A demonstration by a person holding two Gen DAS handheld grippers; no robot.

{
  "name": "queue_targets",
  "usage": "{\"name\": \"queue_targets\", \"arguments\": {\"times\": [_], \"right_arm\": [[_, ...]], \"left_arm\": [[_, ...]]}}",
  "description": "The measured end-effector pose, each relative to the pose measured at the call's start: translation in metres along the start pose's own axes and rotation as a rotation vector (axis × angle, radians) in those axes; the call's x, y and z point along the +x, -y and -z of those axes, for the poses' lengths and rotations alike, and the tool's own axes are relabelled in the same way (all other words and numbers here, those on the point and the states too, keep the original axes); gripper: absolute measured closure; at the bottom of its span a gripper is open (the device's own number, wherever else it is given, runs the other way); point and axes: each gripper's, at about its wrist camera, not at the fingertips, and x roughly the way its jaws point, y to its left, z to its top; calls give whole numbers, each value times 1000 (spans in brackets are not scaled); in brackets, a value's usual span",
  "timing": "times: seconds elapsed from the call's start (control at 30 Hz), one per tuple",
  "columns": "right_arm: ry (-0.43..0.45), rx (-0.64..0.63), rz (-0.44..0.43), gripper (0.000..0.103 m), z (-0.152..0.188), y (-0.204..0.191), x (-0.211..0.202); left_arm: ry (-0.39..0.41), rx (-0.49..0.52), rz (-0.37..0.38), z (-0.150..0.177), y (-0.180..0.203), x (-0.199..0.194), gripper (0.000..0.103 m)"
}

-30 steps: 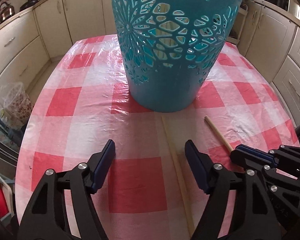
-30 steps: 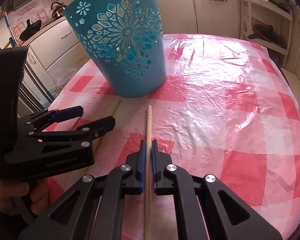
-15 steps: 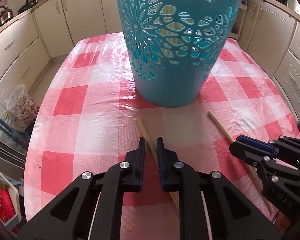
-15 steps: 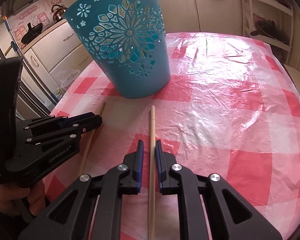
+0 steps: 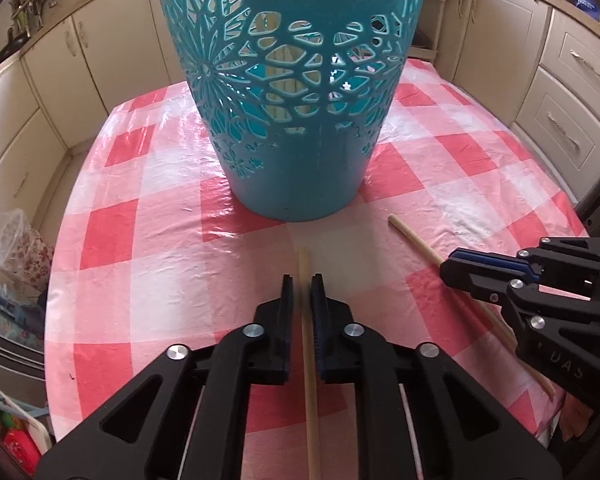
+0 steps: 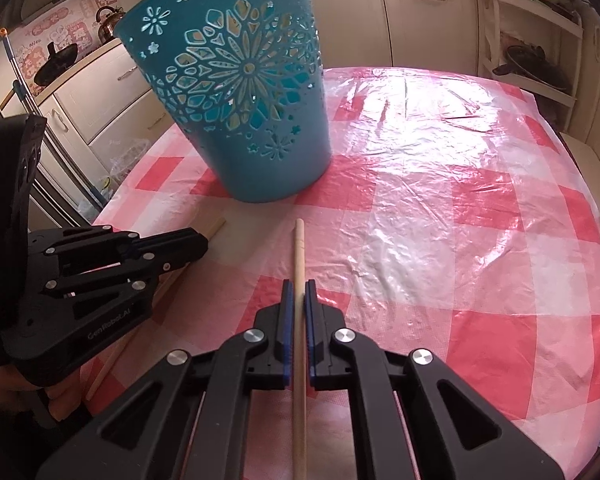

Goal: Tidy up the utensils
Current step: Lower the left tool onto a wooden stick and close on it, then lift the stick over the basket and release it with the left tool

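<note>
A teal cut-out basket (image 5: 300,160) (image 6: 260,152) stands on the red-and-white checked tablecloth (image 5: 140,260), with pale sticks showing through its holes. Two wooden chopsticks lie on the cloth in front of it. My left gripper (image 5: 302,280) (image 6: 204,242) is shut on the left chopstick (image 5: 310,400) (image 6: 217,225), whose tip pokes out toward the basket. My right gripper (image 6: 296,284) (image 5: 446,269) has its jaws closing on the right chopstick (image 6: 299,248) (image 5: 416,240), with the pads pressed against it. Both grippers sit side by side, low over the table.
Cream kitchen cabinets (image 5: 60,64) ring the round table. A plastic bag (image 5: 12,248) sits on the floor at the left. A shelf with pans (image 6: 532,68) stands at the back right. The cloth (image 6: 460,240) to the right of the basket is bare.
My left gripper went from wide open to shut on the left chopstick, which now lines up with the jaws. My right gripper eased slightly, then tightened again on its stick.
</note>
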Motion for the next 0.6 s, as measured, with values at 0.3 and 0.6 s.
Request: {"name": "queue_targets", "arguments": {"times": [0.3, 0.6], "right_arm": [[-5, -30, 20, 96, -1, -7, 3], [-10, -48, 29, 96, -2, -10, 6]], "left_arm": [[21, 60, -68, -3, 8, 4, 91], [46, 95, -90, 0, 16, 5, 96]]}}
